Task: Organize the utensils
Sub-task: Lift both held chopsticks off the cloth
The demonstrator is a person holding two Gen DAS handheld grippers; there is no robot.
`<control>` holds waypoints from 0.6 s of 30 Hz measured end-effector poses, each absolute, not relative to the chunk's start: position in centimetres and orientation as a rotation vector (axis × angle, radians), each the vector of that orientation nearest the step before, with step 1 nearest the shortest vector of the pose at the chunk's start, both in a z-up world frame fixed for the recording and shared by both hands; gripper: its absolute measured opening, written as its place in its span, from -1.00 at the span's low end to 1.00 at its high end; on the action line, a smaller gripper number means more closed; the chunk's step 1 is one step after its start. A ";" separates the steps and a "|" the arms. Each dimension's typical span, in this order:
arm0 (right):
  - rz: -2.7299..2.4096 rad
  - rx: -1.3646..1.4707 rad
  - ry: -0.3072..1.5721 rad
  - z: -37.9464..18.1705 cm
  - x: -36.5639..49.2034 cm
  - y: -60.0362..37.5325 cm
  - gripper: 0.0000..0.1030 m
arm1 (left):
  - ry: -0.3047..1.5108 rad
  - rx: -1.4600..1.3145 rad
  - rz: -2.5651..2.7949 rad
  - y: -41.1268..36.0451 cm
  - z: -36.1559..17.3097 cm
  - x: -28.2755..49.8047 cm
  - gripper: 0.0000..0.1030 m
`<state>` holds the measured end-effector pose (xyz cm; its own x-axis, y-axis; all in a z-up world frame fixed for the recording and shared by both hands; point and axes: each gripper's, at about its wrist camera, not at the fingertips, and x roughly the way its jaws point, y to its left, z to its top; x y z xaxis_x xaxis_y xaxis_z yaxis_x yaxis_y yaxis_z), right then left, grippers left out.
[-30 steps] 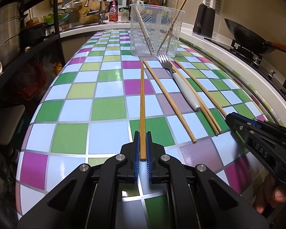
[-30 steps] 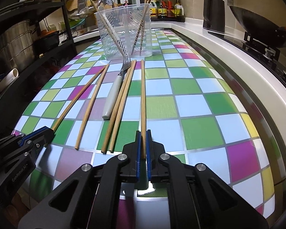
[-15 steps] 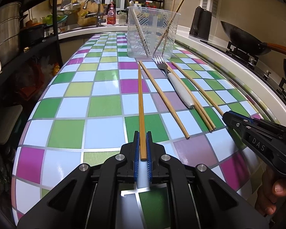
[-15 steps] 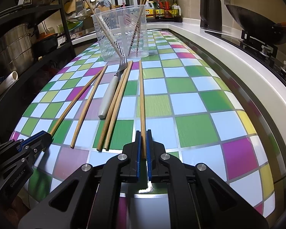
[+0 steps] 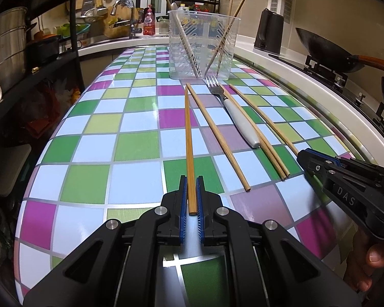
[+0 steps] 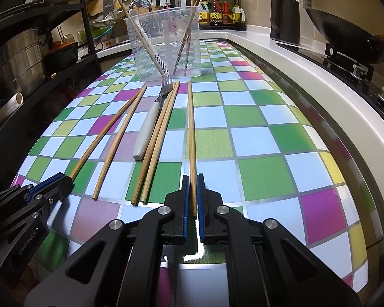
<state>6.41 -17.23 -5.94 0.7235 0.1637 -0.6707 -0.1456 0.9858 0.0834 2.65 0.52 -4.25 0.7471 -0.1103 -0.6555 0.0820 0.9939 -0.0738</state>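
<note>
Left gripper (image 5: 191, 194): jaws narrow, clamped on a light wooden chopstick (image 5: 188, 138) near the chequered bench's (image 5: 94, 153) front edge.
Right gripper (image 6: 191, 194): likewise gripping another wooden chopstick (image 6: 190, 128).
Mid-bench: loose chopsticks (image 6: 156, 138), white-handled fork (image 6: 151, 117).
Far end: clear plastic utensil holder (image 5: 203, 48).

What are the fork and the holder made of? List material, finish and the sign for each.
Fork: shiny grey tines and neck, likely steel; smooth glossy white handle, plastic or ceramic, can't tell which.
Utensil holder: clear plastic, it seems; the chopsticks inside show through its slotted walls.
</note>
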 end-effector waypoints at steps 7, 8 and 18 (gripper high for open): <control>0.171 0.022 0.742 -6.0 6.7 -17.0 -0.86 | 0.709 -0.032 -0.107 0.4 -4.3 2.6 -0.86; 0.171 0.024 0.743 -6.0 6.8 -17.0 -0.85 | 0.710 -0.032 -0.108 0.4 -4.3 2.6 -0.86; 0.169 0.015 0.747 -6.0 6.9 -16.8 -0.87 | 0.710 -0.026 -0.106 0.3 -4.3 2.6 -0.87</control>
<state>6.87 -16.80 -5.96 0.7210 0.1583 -0.6746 -0.1474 0.9863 0.0739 2.58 0.33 -4.33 0.7530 -0.1060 -0.6494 0.0887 0.9943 -0.0596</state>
